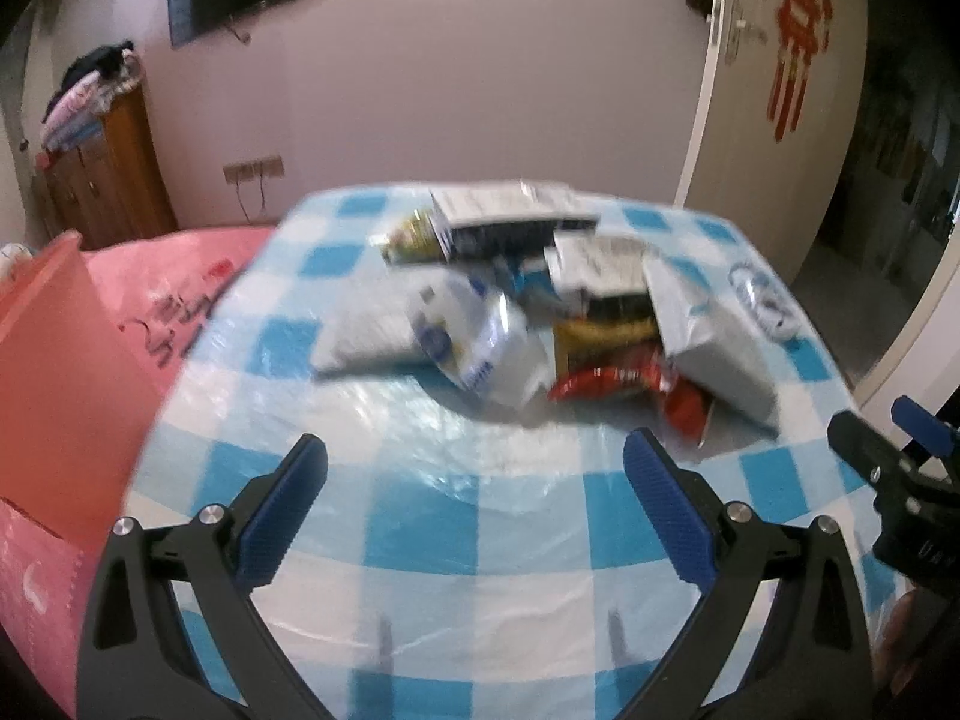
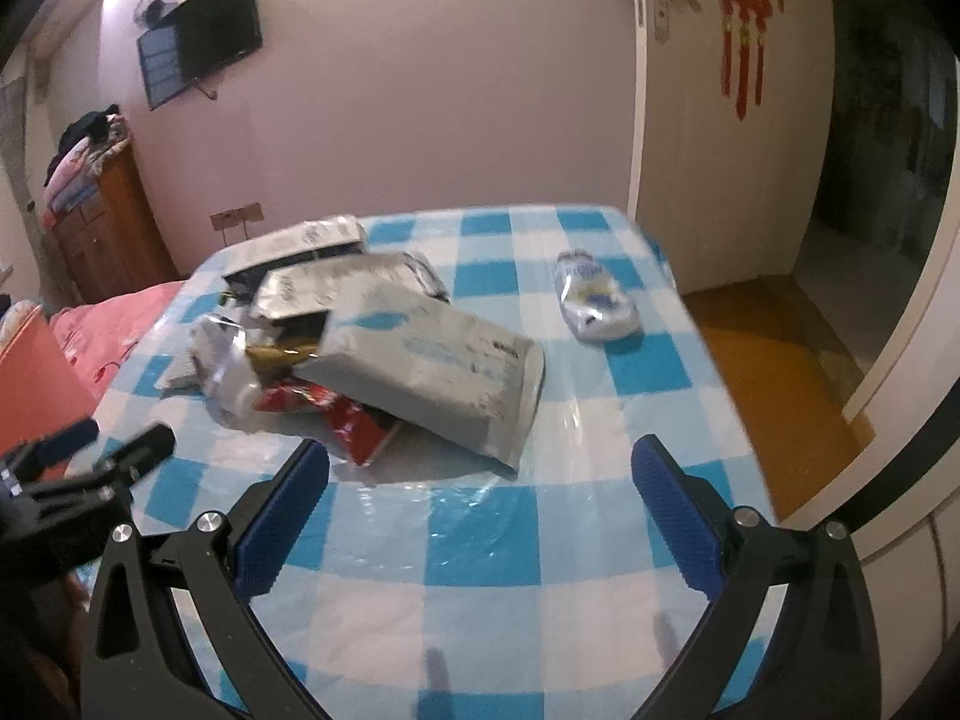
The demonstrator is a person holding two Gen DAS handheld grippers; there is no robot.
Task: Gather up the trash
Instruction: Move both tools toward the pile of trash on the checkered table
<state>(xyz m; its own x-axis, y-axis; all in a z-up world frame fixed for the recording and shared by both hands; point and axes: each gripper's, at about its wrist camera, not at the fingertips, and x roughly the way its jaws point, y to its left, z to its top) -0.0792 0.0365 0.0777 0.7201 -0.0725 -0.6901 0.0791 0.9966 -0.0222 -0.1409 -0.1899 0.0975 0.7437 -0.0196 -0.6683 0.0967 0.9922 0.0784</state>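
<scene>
A heap of trash lies on the blue-and-white checked table [image 1: 420,528] [image 2: 480,540]: a big grey pouch [image 2: 432,372] [image 1: 708,330], a red wrapper [image 2: 348,420] [image 1: 612,384], a white crumpled bag [image 1: 480,342], silver packets [image 2: 324,288] and a dark box [image 1: 510,222]. A crushed clear bottle [image 2: 594,300] [image 1: 762,300] lies apart to the right. My left gripper [image 1: 474,456] hovers open just short of the heap, nothing between its blue pads. My right gripper [image 2: 480,462] is open too, near the grey pouch's front corner without touching it. Each gripper shows at the edge of the other's view.
A pink-covered bed [image 1: 180,276] and an orange-red box [image 1: 54,372] stand left of the table. A wooden cabinet [image 2: 102,234] with folded clothes and a wall TV [image 2: 204,54] are at the back left. A white door [image 2: 726,150] stands to the right, over a brown floor [image 2: 774,384].
</scene>
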